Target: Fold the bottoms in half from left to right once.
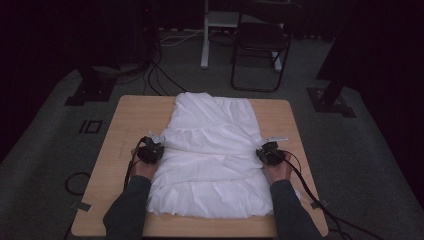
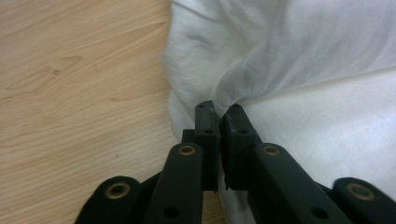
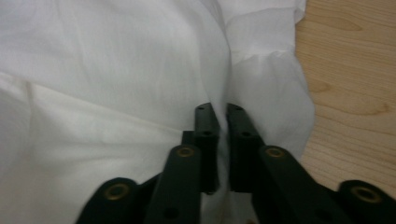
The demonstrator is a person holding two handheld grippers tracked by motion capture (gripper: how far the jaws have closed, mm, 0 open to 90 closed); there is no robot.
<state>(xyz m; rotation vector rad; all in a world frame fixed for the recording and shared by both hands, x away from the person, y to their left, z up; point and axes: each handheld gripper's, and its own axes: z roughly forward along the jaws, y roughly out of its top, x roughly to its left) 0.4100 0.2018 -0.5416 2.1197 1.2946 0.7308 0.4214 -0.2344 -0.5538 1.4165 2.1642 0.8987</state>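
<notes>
Where the white cloth is spread over the middle of the wooden tabletop, its two side edges are gripped by the tongs. The left tongs are seen closed on a pinched fold at the cloth's left edge; in the left gripper view the fabric is drawn up into a peak between the nearly meeting black jaws, with bare wood to the left of it. The right tongs are clamped in the same way on the right edge; in the right gripper view a thin ridge of cloth is held between the jaws, and the tabletop is seen beyond the hem at the right. Each tool is held by a hand in a dark sleeve, entering from the near edge, and black cables are trailed back across the wood.

The cloth is laid in broad crosswise layers, reaching from near the front edge almost to the far edge, with wood left bare on both sides. The tabletop is stood on grey carpet in a dim room. Beyond the far edge a dark folding chair and a white stand are seen, with loose cables run over the floor. Dark stand bases are placed at both far corners.
</notes>
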